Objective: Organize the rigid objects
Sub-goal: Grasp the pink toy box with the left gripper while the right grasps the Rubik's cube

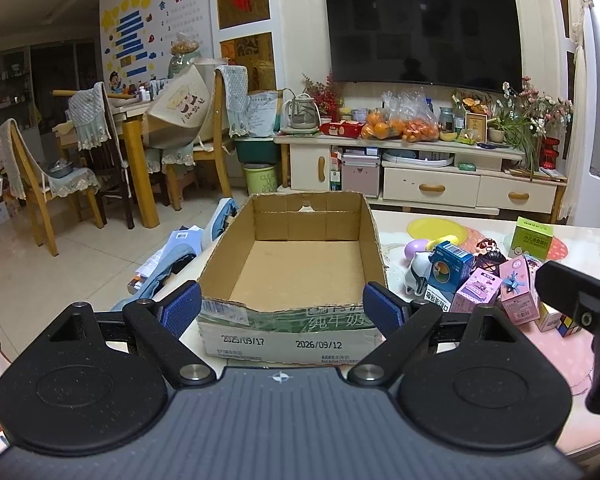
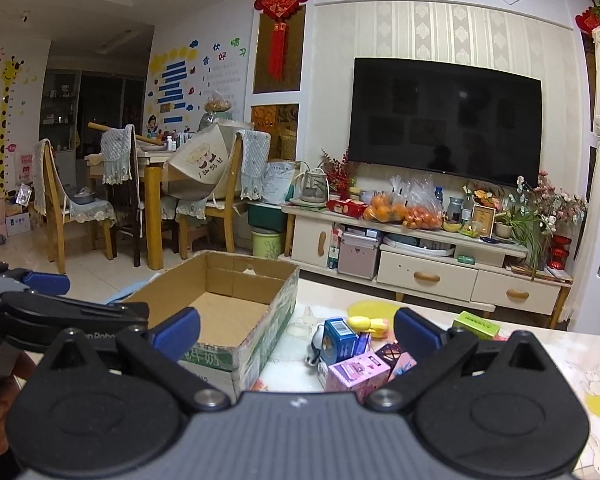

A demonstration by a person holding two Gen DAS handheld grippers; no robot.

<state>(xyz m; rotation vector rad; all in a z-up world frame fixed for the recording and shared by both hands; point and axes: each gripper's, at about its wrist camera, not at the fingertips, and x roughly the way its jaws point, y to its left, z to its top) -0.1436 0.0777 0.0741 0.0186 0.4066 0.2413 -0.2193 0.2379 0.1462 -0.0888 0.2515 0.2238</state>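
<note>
Since the cardboard box [image 1: 296, 264] shows only a bare floor inside, the sorting looks not yet begun: every small item is outside it, and all of the placing is left to do. Both grippers are spread wide with nothing between their blue pads. From the left gripper [image 1: 282, 312], the box sits straight ahead, its near wall framed between the two fingertips, while the cluster of loose things lies off to its right on the surface [image 1: 580, 248]. That cluster includes a blue carton [image 1: 446, 276], a purple box [image 1: 478, 290], a pink box [image 1: 518, 290] and a green box [image 1: 534, 237] farther back. From the right gripper [image 2: 296, 330], the same pile lies directly ahead and low, the blue carton and purple box between its fingers, with the cardboard box ahead to its left. My guess is the right gripper is better placed for a first pick.
</note>
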